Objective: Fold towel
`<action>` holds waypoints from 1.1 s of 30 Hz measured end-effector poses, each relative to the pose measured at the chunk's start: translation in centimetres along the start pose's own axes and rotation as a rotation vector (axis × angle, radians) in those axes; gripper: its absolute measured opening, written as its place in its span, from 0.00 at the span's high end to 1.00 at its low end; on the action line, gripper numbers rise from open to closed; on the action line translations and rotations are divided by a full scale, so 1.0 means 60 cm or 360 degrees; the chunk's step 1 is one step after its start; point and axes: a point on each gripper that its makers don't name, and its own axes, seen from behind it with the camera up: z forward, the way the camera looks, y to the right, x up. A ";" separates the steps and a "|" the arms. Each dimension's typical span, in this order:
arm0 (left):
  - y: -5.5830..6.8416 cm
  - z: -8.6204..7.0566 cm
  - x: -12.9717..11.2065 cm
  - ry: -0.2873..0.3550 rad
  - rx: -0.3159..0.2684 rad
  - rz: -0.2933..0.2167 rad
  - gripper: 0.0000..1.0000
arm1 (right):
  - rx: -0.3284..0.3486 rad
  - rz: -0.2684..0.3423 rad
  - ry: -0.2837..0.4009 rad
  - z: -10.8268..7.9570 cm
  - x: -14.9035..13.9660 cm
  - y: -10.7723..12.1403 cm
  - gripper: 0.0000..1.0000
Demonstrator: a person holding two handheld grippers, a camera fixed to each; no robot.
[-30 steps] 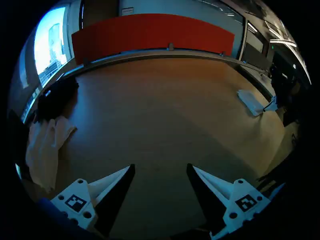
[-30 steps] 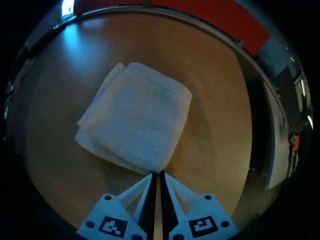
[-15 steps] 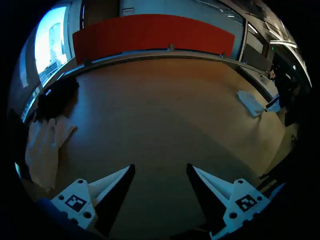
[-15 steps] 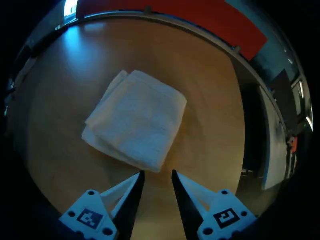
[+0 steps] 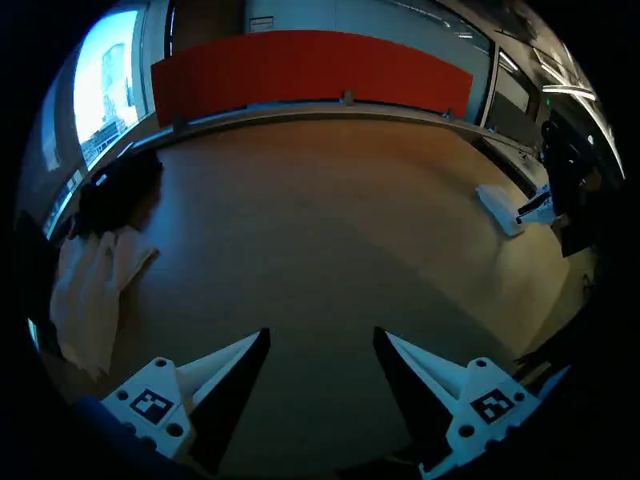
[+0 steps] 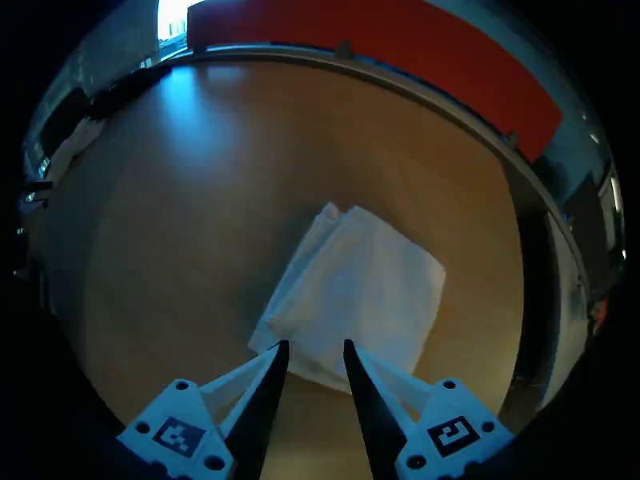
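A folded white towel (image 6: 360, 296) lies flat on the wooden table (image 6: 200, 200). My right gripper (image 6: 313, 348) is open by a narrow gap, and its fingertips (image 6: 276, 356) hover at the towel's near edge with nothing between them. In the left gripper view the same folded towel (image 5: 499, 207) is small at the far right, with the right gripper (image 5: 538, 206) beside it. My left gripper (image 5: 320, 336) stands wide open over bare wood (image 5: 320, 240), holding nothing.
Loose white cloths (image 5: 92, 292) lie in a heap at the table's left edge, next to a black object (image 5: 116, 188). A red divider (image 5: 312, 68) runs along the far edge. That heap (image 6: 68, 148) also appears far left in the right gripper view.
My right gripper went from shut at the towel's corner to open, then pulled back and up; the towel looks smaller and farther. The left gripper has hardly moved.
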 end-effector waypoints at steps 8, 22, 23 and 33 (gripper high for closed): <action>-0.014 -0.009 -0.009 -0.0001 0.0027 -0.0026 0.04 | 0.0046 -0.0044 -0.0010 0.020 0.018 -0.032 0.51; -0.018 -0.010 -0.015 -0.0010 0.0030 -0.0034 0.04 | 0.0035 -0.0029 -0.0001 0.028 0.025 -0.025 0.94; -0.019 -0.010 -0.015 -0.0010 0.0030 -0.0035 0.04 | 0.0036 -0.0028 0.0002 0.028 0.027 -0.025 0.95; -0.020 -0.009 -0.012 -0.0001 0.0027 -0.0036 0.05 | 0.0036 -0.0028 0.0039 0.011 0.043 -0.018 0.96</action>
